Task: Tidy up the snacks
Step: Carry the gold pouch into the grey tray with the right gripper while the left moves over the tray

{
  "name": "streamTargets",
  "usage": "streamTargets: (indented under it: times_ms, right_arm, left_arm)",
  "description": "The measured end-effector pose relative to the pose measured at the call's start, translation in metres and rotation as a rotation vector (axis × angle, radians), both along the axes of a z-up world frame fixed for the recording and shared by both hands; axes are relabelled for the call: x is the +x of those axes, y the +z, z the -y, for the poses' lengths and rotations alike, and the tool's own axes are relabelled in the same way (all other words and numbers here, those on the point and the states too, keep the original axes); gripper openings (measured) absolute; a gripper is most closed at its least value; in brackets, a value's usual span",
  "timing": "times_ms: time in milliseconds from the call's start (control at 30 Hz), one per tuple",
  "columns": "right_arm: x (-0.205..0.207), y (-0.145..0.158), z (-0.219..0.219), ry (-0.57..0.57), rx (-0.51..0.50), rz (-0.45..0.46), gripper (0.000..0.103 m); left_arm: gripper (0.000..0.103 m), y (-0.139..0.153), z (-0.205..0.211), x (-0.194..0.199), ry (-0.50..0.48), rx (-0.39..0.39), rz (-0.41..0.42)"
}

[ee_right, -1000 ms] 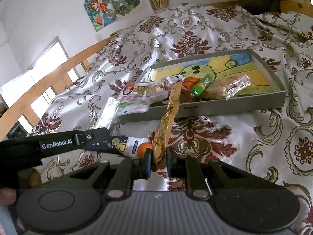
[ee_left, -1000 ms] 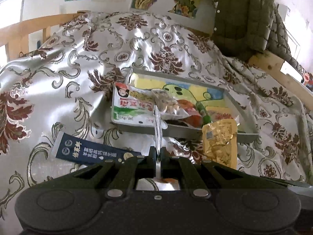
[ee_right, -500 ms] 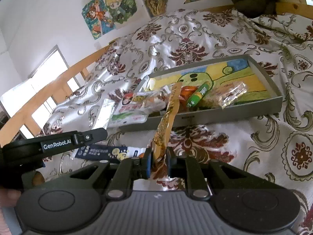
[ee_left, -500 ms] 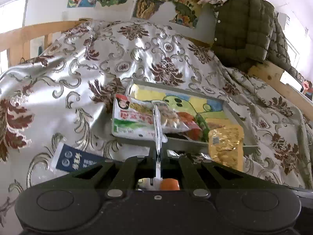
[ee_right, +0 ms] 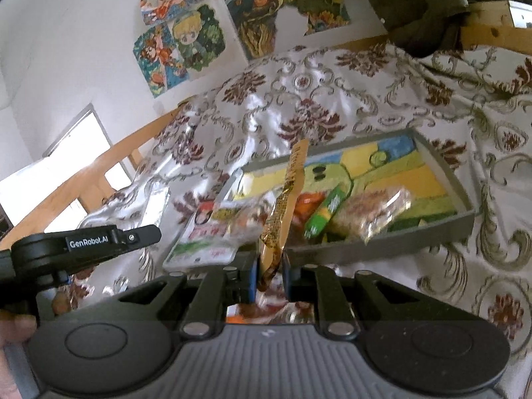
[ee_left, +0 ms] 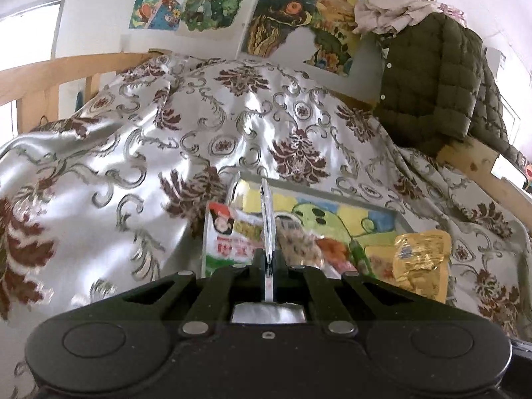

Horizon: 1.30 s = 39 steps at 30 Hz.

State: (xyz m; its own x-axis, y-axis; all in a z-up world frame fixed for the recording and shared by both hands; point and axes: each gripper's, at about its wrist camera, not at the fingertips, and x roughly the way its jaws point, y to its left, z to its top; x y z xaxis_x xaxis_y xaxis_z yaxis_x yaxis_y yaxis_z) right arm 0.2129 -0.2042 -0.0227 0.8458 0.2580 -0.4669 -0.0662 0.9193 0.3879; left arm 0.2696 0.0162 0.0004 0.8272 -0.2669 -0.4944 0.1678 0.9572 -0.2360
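My left gripper [ee_left: 268, 259] is shut on a thin silvery packet [ee_left: 267, 212], seen edge-on and sticking up. In the right wrist view that left gripper [ee_right: 146, 232] holds the same silvery packet [ee_right: 149, 199] left of the tray. My right gripper [ee_right: 269, 266] is shut on a long gold packet [ee_right: 287, 196] that stands up in front of the grey tray [ee_right: 442, 166]. The gold packet [ee_left: 422, 259] also shows at the tray's [ee_left: 332, 196] near right. In the tray lie a white, red and green bag [ee_right: 212, 232], a green stick [ee_right: 327, 212] and a clear bag [ee_right: 372, 216].
A shiny white bedspread [ee_left: 133, 153] with brown flowers covers the bed. A wooden rail [ee_left: 50, 76] runs along the left and back. An olive quilted jacket [ee_left: 432, 83] hangs at the back right. Posters [ee_left: 199, 0] hang on the wall. A hand [ee_right: 13, 329] shows at lower left.
Both grippers have risen and moved closer to the tray, each still gripping its packet. The dark blue packet on the bedspread has dropped out of view below the left gripper.
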Motion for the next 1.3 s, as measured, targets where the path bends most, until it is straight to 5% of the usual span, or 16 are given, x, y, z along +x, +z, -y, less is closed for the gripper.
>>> streamTargets:
  times_ms: [633, 1300]
  right_arm:
    - [0.081, -0.010, 0.008, -0.052, -0.006, 0.037, 0.017]
    - [0.101, -0.023, 0.004, -0.039, -0.027, -0.020, 0.018]
  left_arm:
    - [0.003, -0.025, 0.025, 0.070, -0.013, 0.020, -0.002]
    - [0.003, -0.047, 0.028, 0.091, -0.022, -0.001, -0.086]
